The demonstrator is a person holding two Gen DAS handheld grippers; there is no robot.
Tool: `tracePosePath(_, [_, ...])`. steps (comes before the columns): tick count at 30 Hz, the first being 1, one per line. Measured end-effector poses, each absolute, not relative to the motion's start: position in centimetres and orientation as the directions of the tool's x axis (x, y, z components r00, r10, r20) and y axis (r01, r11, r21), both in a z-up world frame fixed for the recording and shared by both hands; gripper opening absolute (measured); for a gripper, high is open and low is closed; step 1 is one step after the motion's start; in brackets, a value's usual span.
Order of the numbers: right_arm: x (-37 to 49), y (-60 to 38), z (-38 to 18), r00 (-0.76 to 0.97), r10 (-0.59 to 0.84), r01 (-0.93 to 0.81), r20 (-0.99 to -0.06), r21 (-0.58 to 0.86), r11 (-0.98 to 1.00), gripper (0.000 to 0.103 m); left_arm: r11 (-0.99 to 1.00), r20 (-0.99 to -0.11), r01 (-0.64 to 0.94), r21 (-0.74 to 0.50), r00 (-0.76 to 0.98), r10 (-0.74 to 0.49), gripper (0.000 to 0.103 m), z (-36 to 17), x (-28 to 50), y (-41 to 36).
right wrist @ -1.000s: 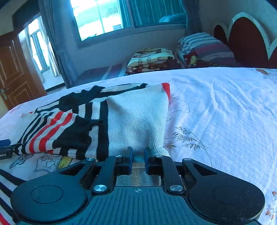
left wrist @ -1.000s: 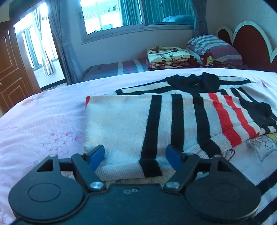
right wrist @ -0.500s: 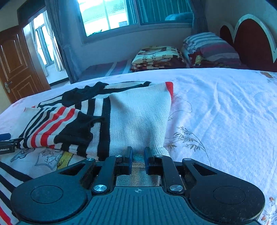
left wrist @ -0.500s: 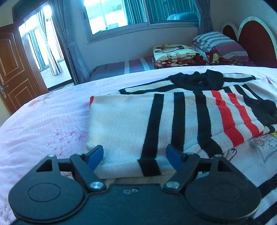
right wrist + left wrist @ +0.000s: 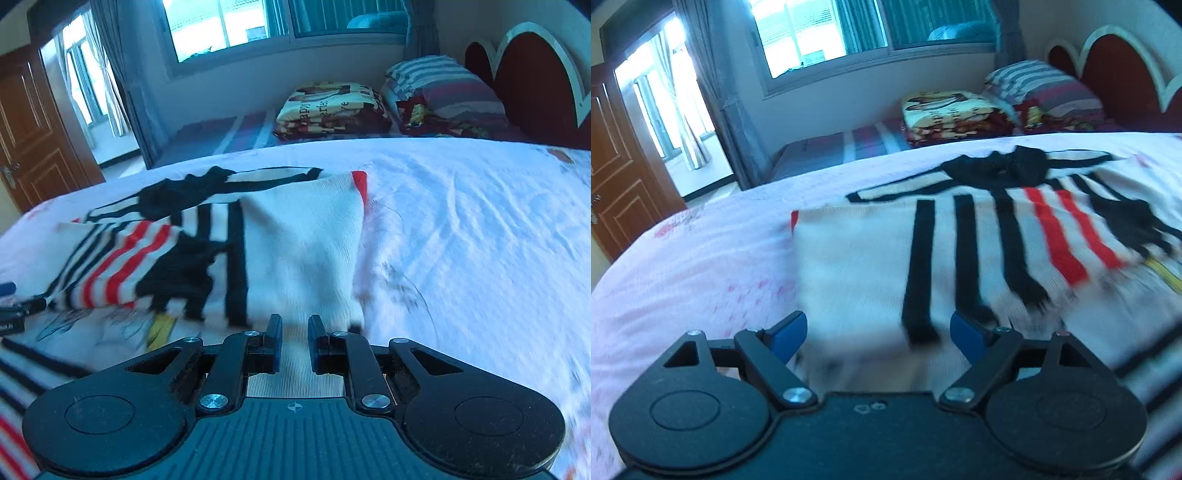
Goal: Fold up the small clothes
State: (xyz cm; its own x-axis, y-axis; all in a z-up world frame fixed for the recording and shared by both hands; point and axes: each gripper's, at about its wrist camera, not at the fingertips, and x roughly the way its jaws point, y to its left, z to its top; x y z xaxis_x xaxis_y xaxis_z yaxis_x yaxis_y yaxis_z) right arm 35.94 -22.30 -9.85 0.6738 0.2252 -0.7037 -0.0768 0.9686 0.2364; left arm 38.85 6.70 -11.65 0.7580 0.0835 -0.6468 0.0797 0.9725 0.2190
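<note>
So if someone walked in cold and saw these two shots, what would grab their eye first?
The striped sweater, white with black and red bands, folded on the pale floral bed. Next, the grippers at its near edge: the left gripper with jaws spread wide, the right gripper with jaws nearly together on the cloth. Behind, a red scalloped headboard stands at the right.

One striped sweater [image 5: 960, 258], two pillows [image 5: 443, 85], one folded blanket [image 5: 332, 107], two windows [image 5: 820, 33].

Pink floral bed [image 5: 480, 229]; striped sweater [image 5: 886, 266] flat upon it
</note>
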Motion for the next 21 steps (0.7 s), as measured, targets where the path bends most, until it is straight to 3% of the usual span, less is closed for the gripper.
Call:
tracePosePath(1, [34.6,-22.6,-9.5,0.679,0.228,-0.075,-0.698,0.243,0.967,0.058,0.972,-0.647,0.092,0.218,0.759,0.074,0.077,-11.6,37.2,7.3])
tracePosePath(2, [33.1,-22.9,-9.3,0.69,0.226,-0.066,-0.688,0.251,0.966,0.08,0.971,-0.657,0.101,0.215,0.751,0.067,0.069,-11.7,35.7,8.0])
tracePosePath(3, [31.5,-23.1,-9.0,0.702,0.221,-0.058,-0.677,0.254,0.965,0.092,0.975,-0.672,0.104,0.198,0.739,0.058,0.054,-11.9,34.0,8.9])
tracePosePath(5, [28.5,-23.6,-8.7,0.693,0.234,-0.06,-0.682,0.269,0.961,0.091,0.988,-0.697,0.073,0.138,0.716,0.044,0.051,-12.3,30.3,11.2])
tracePosePath(10, [20.8,-25.3,-9.0,0.659,0.293,-0.009,-0.693,0.383,0.924,0.067,0.991,-0.727,0.013,-0.133,0.678,-0.107,0.054,-12.4,21.6,16.0])
tracePosePath(14, [16.0,-26.1,-10.0,0.611,0.365,0.059,-0.702,0.5,0.864,0.066,0.949,-0.72,0.087,-0.304,0.632,-0.288,0.052,-11.9,18.3,16.6])
tracePosePath(18, [12.5,-26.1,-10.7,0.614,0.428,0.108,-0.663,0.608,0.786,0.066,0.837,-0.662,0.063,-0.544,0.581,-0.474,0.052,-13.2,17.5,17.6])
tracePosePath(21, [11.6,-25.7,-10.9,0.601,0.495,0.129,-0.628,0.687,0.716,0.066,0.771,-0.624,0.059,-0.634,0.551,-0.555,0.052,-14.1,17.5,18.0])
